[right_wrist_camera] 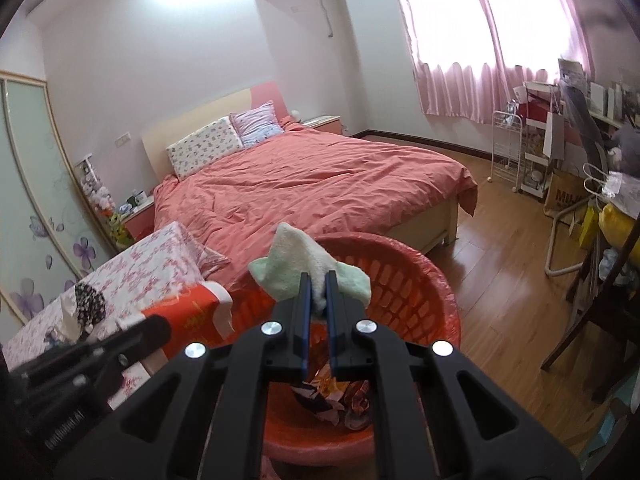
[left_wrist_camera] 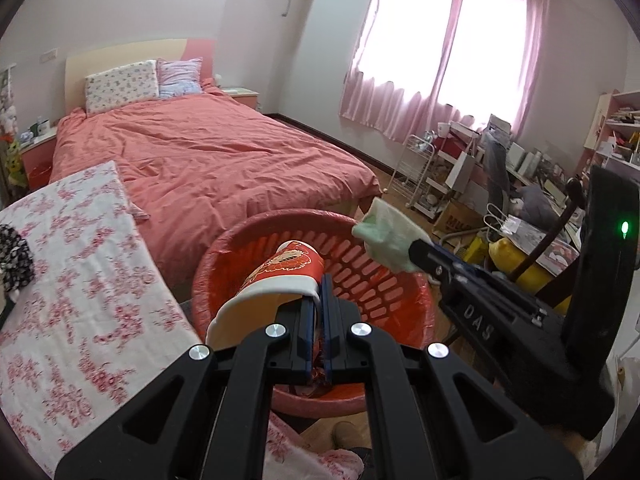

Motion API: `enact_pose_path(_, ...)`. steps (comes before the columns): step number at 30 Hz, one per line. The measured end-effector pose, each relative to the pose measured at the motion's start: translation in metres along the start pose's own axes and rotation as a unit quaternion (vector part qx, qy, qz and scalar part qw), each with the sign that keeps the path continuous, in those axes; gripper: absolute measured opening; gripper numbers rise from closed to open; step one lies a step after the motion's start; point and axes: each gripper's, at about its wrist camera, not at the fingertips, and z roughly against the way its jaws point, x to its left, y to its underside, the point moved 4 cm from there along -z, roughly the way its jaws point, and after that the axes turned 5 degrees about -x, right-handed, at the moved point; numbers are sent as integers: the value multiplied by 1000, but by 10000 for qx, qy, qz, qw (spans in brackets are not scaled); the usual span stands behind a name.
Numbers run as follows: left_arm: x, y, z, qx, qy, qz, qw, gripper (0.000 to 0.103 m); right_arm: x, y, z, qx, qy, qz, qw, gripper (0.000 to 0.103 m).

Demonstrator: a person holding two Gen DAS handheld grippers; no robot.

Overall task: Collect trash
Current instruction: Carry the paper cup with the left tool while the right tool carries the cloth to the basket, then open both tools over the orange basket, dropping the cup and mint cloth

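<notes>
A red plastic waste basket (left_wrist_camera: 360, 276) lined with a red bag stands on the floor at the foot of the bed; it also shows in the right wrist view (right_wrist_camera: 408, 284). My left gripper (left_wrist_camera: 320, 284) is shut on the rim of a red and white paper cup (left_wrist_camera: 280, 276), held over the basket; the cup also shows in the right wrist view (right_wrist_camera: 192, 316). My right gripper (right_wrist_camera: 318, 280) is shut on a pale green cloth (right_wrist_camera: 296, 264), held above the basket; the cloth also shows in the left wrist view (left_wrist_camera: 384, 232). Crumpled wrappers (right_wrist_camera: 336, 396) lie in the basket bottom.
A table with a floral cloth (left_wrist_camera: 72, 280) is at the left, with a black and white patterned thing (right_wrist_camera: 90, 304) on it. A bed with a coral duvet (left_wrist_camera: 208, 160) lies behind. Cluttered shelves and a chair (left_wrist_camera: 500, 176) are at the right, on wooden floor (right_wrist_camera: 512, 280).
</notes>
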Motion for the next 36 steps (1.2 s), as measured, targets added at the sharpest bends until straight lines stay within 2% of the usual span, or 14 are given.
enact_pose_path(7,3,13,-24,464,63,161,9988,5,-17,0,-18,122,-36,-187,9997,15)
enact_pose_path(9,4,16,-27,556,55,176,9983,13,-22,4,-22,173,7,-216,9996,18)
enact_pose_path(11,7,19,-27,580,-2,172,9982,35,-26,7,-23,185,61,-244,9995,25)
enact_pose_path(12,9,19,-26,571,-28,183,9982,39,-28,10,-23,199,89,-264,9994,27)
enact_pose_path(17,17,19,-19,562,-176,211,9980,46,-33,13,-23,243,220,-224,9992,28)
enact_pose_path(21,30,18,-8,455,-466,204,9977,56,-26,14,-18,195,264,-88,9994,35)
enact_pose_path(26,63,23,20,298,-1139,188,9929,72,-8,14,-11,166,192,91,9996,43)
enact_pose_path(29,88,27,39,260,-1502,252,9880,76,9,16,-9,192,105,226,9995,45)
enact_pose_path(36,155,46,90,205,-2247,528,9728,76,58,28,-3,312,-195,566,9977,45)
